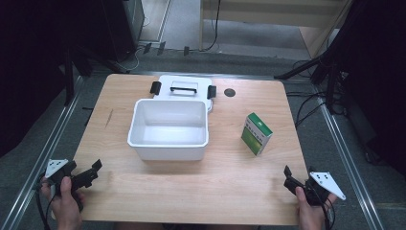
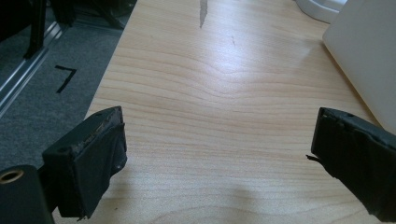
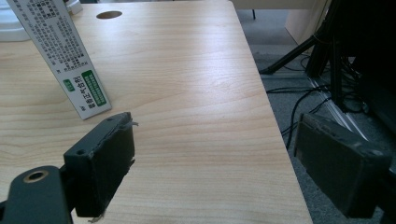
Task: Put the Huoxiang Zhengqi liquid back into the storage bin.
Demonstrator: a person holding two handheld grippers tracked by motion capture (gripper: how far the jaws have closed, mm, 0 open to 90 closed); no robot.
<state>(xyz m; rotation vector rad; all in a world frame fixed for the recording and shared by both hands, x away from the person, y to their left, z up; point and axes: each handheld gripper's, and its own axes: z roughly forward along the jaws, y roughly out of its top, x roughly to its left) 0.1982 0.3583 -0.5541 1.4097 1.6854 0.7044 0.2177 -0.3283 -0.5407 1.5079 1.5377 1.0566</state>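
High view: green box (image 1: 256, 133) well ahead-left of right tool (image 1: 289, 176); both tools wide open, empty; left tool (image 1: 92, 170) far off.

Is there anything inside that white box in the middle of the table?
The white box looks empty: its pale floor and inner walls show bare from above. Its near wall hides a thin strip of floor. Its lid lies flat behind it.

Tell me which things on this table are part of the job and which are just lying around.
Part of the job, likely:
green and white carton
open white box
its lid, behind the box
left gripper and right gripper, both open and empty

Lying about:
cables on the floor
stand legs
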